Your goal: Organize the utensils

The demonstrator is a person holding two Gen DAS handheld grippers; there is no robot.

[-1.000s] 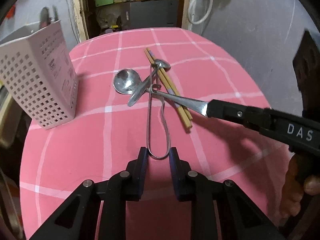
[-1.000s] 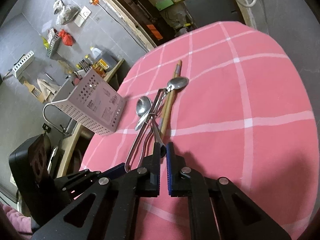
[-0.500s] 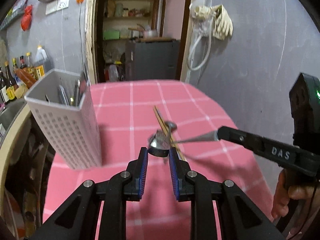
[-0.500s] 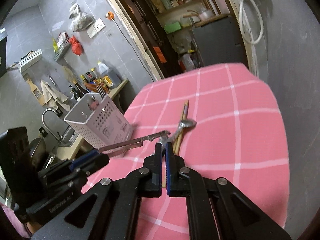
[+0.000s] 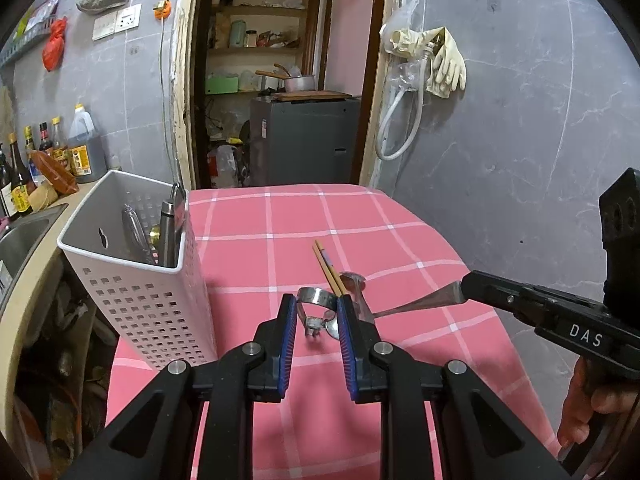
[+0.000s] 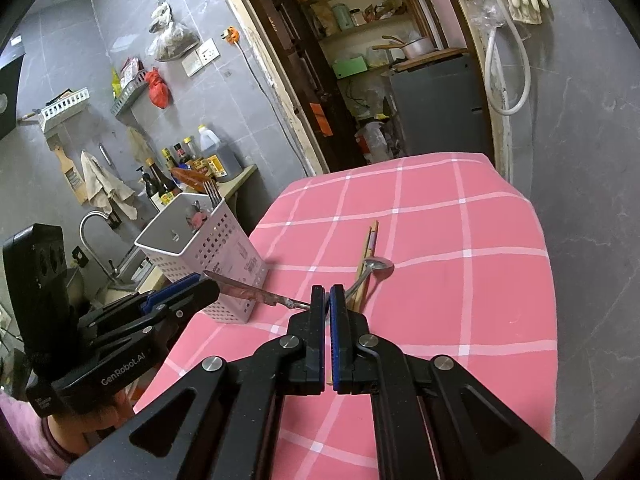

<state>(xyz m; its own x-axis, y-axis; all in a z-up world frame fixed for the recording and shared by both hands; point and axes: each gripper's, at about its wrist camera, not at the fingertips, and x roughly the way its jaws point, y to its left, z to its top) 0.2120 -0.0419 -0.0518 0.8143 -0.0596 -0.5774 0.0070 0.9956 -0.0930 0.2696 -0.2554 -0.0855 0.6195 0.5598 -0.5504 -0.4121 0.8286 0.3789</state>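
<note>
My left gripper (image 5: 317, 308) is shut on the looped end of metal tongs (image 5: 316, 298), held above the pink checked tablecloth (image 5: 280, 240). In the right wrist view the tongs (image 6: 248, 290) stick out of the left gripper (image 6: 204, 284) toward my right gripper (image 6: 330, 300). My right gripper (image 5: 464, 288) is shut on a spoon handle (image 5: 420, 304); the bowl is hidden behind my left finger. Wooden chopsticks (image 5: 328, 268) and a small spoon (image 6: 380, 266) lie on the cloth. The white perforated caddy (image 5: 152, 304) stands at the left with utensils in it.
A sink with a tap (image 6: 92, 220) and a counter with bottles (image 5: 48, 148) lie left of the table. A grey wall runs close along the table's right edge. An open doorway is behind. A hand (image 5: 600, 400) grips the right tool.
Both grippers have risen from the cloth, carrying the tongs and the spoon up with them. Both views have tilted up and show the room.
</note>
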